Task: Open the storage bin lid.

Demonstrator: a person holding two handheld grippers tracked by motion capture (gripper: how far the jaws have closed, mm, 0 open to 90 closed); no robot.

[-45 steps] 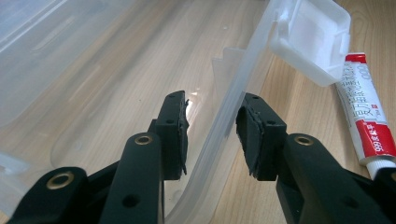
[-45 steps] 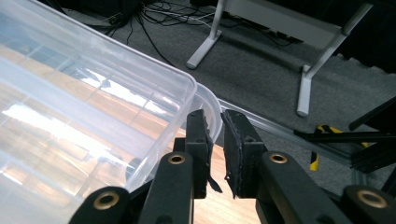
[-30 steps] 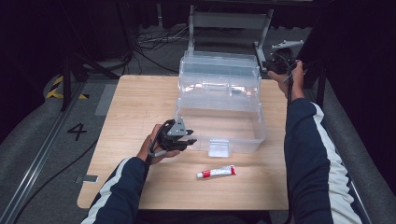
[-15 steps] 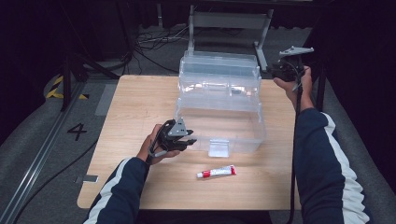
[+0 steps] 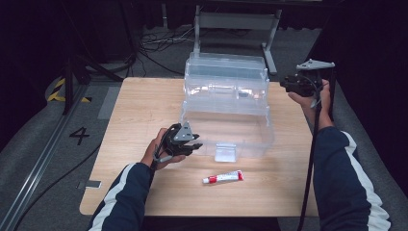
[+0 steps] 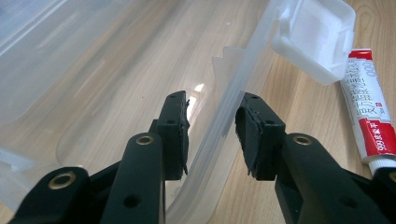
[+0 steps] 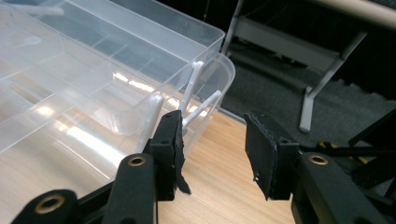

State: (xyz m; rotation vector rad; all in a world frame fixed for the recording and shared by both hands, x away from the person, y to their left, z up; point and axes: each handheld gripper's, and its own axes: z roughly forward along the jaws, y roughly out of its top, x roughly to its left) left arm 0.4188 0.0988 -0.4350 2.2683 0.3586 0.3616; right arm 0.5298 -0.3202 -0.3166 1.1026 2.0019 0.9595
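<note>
High view: clear plastic box (image 5: 226,120) standing on the desk (image 5: 139,106), from about the middle toward the far edge, with its lid swung open toward the far side. Left gripper (image 5: 188,144) held in the left hand (image 5: 161,153) at the near left corner of the box, just beside the near wall. Right gripper (image 5: 288,84) held in the right hand (image 5: 312,98) above the right edge of the desk, near the far right corner of the box, apart from it. Small tube (image 5: 223,177) lying flat close to the near edge of the desk, in front of the box, touching nothing.

Left gripper view: thin wall of the box (image 6: 233,107) passing between the two jaws of the left gripper (image 6: 211,130). Jaws partly apart, one inside the box and one outside; right pad very close to the wall, contact not possible to tell; left pad with a clear gap. White latch (image 6: 315,39) of the box hanging on the wall farther along, tube (image 6: 369,112) beside it on the wood.

Right gripper view: right gripper (image 7: 215,154) with jaws spread, having just been opening, nothing between them except bare desk. Rounded corner of the box (image 7: 205,88) and its white hinge arms just beyond the left jaw, not touching it.
</note>
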